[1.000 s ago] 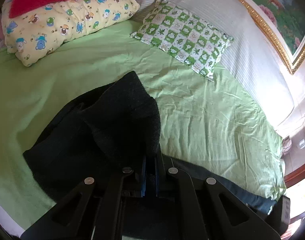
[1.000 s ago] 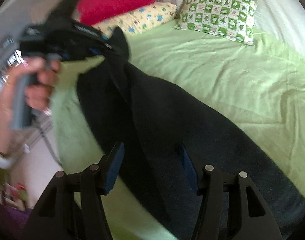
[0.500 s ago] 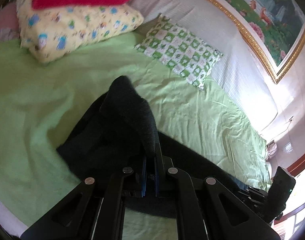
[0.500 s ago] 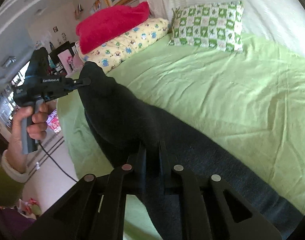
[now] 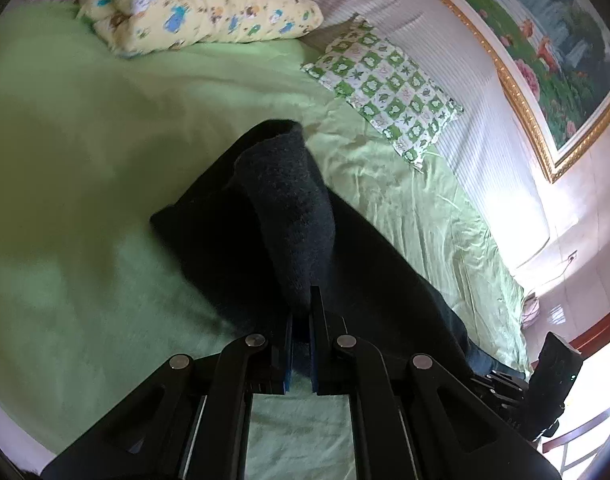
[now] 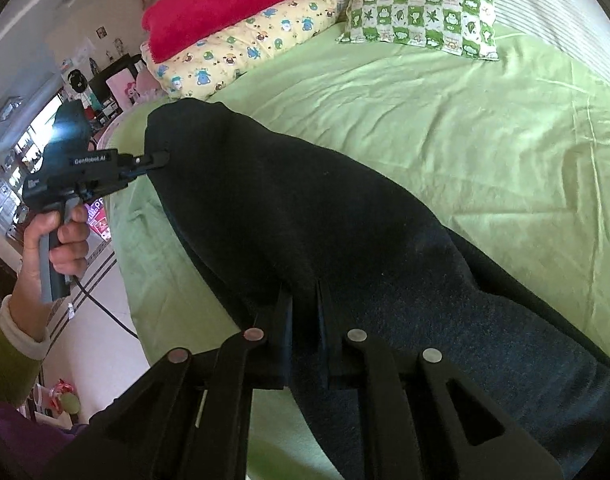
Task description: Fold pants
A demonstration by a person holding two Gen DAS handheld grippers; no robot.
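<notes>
Dark pants (image 6: 305,216) lie stretched along a green bedsheet (image 6: 465,140). The left gripper (image 5: 300,320) is clamped on a lifted end of the cloth; the right gripper (image 6: 305,312) pinches an edge farther along. Judging by this, folding is barely begun, with no finished fold visible.

Dark fleecy pants (image 6: 305,216), long and partly doubled over, across green bed sheet (image 6: 465,128)
</notes>
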